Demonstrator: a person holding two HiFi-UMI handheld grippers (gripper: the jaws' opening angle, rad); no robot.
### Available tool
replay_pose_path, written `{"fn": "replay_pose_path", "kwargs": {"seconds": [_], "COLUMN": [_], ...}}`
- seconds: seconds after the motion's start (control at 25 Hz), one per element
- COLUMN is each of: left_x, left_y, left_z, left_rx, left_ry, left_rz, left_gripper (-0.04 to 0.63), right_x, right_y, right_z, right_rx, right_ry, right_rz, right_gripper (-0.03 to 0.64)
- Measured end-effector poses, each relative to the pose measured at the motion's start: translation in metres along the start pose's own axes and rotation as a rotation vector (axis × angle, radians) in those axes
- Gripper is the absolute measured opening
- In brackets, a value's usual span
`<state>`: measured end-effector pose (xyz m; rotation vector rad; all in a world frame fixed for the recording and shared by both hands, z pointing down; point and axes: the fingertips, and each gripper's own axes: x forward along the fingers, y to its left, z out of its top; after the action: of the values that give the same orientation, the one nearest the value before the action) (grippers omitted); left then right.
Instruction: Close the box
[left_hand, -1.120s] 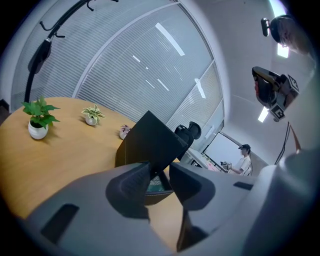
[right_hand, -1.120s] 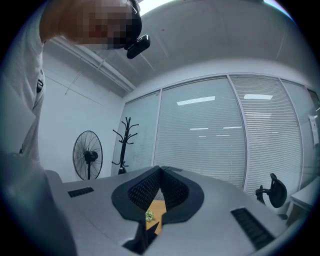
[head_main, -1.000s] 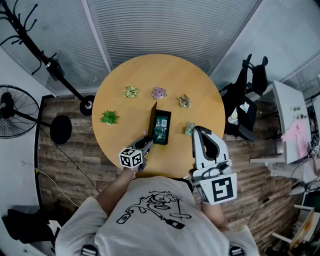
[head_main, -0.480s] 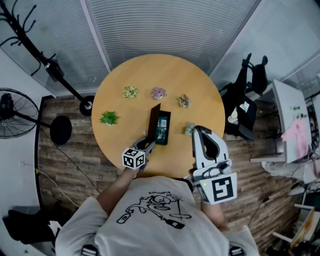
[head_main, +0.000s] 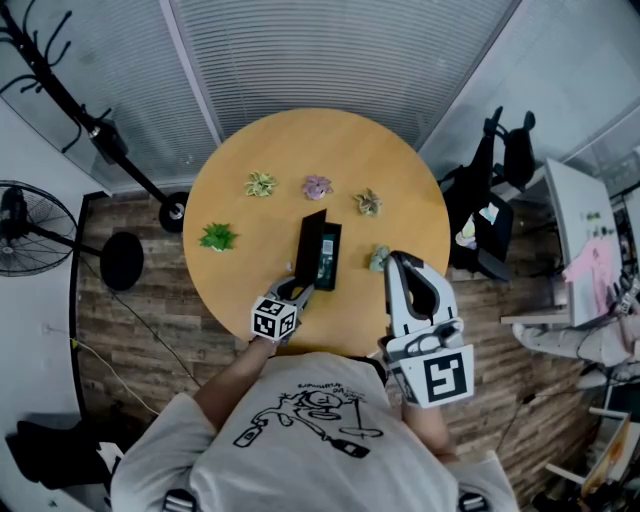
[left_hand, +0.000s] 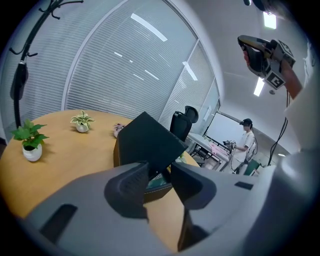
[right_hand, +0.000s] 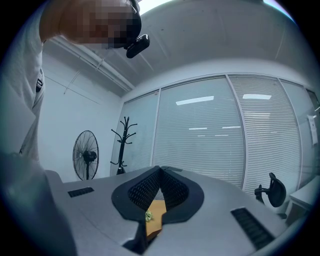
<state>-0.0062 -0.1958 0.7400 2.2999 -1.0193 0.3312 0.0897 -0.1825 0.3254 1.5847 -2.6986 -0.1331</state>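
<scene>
Since a second ago the left gripper (head_main: 299, 288) has slid a little to the right and the lid (head_main: 310, 240) has tipped further over the box (head_main: 327, 258), while the right gripper (head_main: 395, 262) has kept its place. Only the head view shows the whole round wooden table (head_main: 400, 160). On it the black box lies just near of centre. Its lid is hinged along the left side and stands half raised, with something green inside. The left gripper is at the box's near left corner. Its own view adds what the head view cannot: the jaws stand apart with the lid's near corner in the gap, and the pads are not clamped on it. That view also shows the right gripper raised high at the right, and a person (left_hand: 246, 142) in a far room. The right gripper hangs over the table's near right edge. Its own view shows the jaws together at the tips with nothing held. It looks toward window blinds, a fan (right_hand: 86, 155) and a coat stand (right_hand: 122, 145), with just a sliver of table below. Five small potted plants stand around the box, among them a green one (head_main: 217, 236) at the left and a purple one (head_main: 318, 186) at the far side.
</scene>
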Motion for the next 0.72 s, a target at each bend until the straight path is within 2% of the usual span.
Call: {"fn": "replay_pose_path", "kwargs": {"seconds": [0.72], "left_x": [0.0087], "left_y": [-0.0082], "left_z": [-0.0087], "left_rx": [0.098], "left_ry": [0.062], "left_rz": [0.013], "left_gripper": [0.144], "right_x": [-0.0021], "right_y": [-0.0036], "right_z": [0.0046], "right_rx": [-0.006], "right_ry": [-0.015], "right_rz": [-0.014], "right_gripper": [0.015]}}
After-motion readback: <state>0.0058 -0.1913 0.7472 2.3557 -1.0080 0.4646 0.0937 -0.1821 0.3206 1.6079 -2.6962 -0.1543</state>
